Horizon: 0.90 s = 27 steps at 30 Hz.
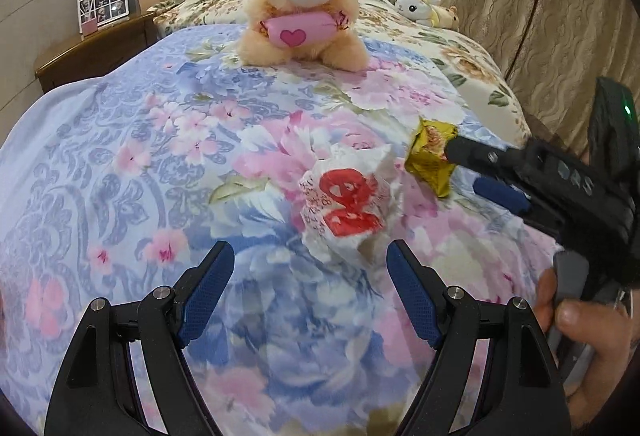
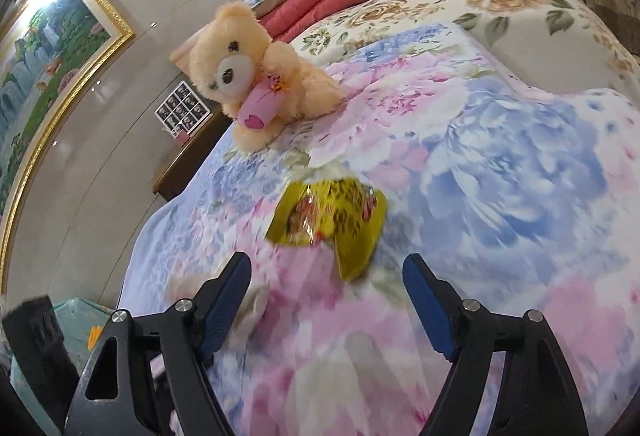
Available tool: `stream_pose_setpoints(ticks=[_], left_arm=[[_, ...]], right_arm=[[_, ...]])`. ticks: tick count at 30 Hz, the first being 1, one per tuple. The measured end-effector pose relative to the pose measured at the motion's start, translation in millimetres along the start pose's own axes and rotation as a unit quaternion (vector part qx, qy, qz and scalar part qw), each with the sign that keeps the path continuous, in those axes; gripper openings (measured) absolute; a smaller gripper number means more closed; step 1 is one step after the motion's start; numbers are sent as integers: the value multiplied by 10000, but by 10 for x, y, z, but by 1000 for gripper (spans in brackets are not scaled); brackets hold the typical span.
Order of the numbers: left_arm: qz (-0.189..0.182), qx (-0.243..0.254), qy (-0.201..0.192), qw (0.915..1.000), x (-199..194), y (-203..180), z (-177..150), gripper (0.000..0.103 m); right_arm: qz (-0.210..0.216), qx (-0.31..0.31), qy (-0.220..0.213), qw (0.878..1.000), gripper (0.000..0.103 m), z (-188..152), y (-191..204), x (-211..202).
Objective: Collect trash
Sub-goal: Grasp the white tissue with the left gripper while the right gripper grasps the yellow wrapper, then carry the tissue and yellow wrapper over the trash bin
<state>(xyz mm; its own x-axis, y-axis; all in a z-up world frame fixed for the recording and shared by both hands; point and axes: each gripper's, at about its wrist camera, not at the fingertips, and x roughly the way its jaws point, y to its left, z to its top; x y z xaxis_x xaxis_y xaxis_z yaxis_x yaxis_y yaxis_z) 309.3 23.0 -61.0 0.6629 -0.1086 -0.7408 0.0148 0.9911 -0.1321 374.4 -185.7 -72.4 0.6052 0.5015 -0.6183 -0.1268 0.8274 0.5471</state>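
Gold wrapper (image 2: 326,215) and crumpled paper (image 1: 348,207) lie on the bed (image 1: 120,155) – each tongs pair, left tongs (image 1: 310,264) and right tongs (image 2: 326,276), spread empty, lined up to pinch

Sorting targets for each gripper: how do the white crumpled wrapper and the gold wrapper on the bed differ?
The white crumpled wrapper is papery with red print; the gold wrapper is shiny foil with dark and red markings. The white one lies before the open left gripper, the gold one before the open right gripper. Both lie on the floral bedspread, ungrasped.
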Motion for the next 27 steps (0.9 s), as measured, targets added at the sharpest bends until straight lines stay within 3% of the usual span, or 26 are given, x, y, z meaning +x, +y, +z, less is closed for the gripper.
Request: stream_pose_setpoints(ticks=[3, 6, 8, 10, 13, 20, 27], left_arm=[[-67, -53, 46, 10000, 79, 24, 37, 74], [-292, -80, 154, 9994, 158, 4, 77, 52], [-466, -49, 233, 9986, 191, -35, 82, 27], [-452, 8, 196, 9988, 172, -84, 76, 22], [-532, 35, 154, 9985, 103, -133, 61, 14], [-613, 165, 127, 9979, -143, -299, -133, 13], [-803, 381, 235, 9958, -389, -599, -424, 13]], right_arm=[[-69, 90, 70, 9999, 69, 83, -39, 158], [-46, 108, 187, 9998, 45, 104, -58, 258], [-8, 86, 132, 9999, 30, 84, -57, 230], [35, 36, 137, 9999, 14, 72, -52, 181], [31, -2, 126, 9999, 12, 20, -78, 54], [108, 190, 23, 9998, 11, -193, -252, -424], [-85, 20, -186, 9998, 11, -539, -299, -1018]])
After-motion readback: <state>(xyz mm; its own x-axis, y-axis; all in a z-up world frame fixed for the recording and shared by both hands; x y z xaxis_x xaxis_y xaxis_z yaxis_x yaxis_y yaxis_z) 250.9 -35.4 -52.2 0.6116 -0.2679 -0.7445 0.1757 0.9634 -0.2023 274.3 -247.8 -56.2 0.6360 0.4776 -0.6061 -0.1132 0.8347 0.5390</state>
